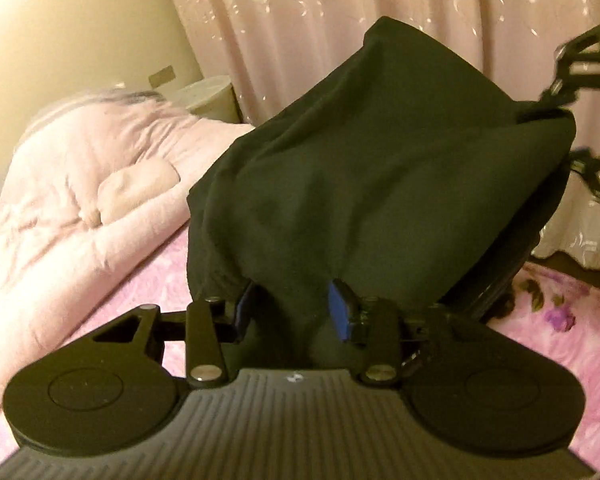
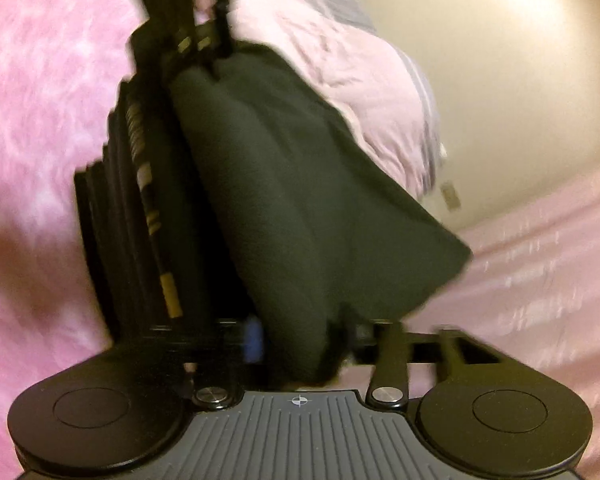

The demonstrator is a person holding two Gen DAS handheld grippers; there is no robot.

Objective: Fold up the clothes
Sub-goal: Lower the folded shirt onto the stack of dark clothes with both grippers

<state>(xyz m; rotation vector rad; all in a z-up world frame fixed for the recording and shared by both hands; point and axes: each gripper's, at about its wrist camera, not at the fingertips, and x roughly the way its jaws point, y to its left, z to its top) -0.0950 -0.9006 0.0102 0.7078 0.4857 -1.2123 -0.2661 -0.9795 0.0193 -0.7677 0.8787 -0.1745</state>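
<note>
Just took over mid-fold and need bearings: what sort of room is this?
Most likely a bedroom: a pink floral bed sheet lies under the work, a bunched pale pink quilt sits on it, and pink curtains hang behind.

A garment (image 1: 380, 168) is hanging between two grippers, above a bed sheet (image 1: 560, 320); a quilt (image 1: 80, 184) is lying left, curtains (image 1: 340, 8) hanging behind.

Motion blur smears the whole right wrist view, so the pink bedspread (image 2: 40, 120) shows no clear pattern. The dark cloth (image 1: 380, 160) hides the left gripper's (image 1: 292, 308) fingertips, and whether its jaws press cannot be told.
</note>
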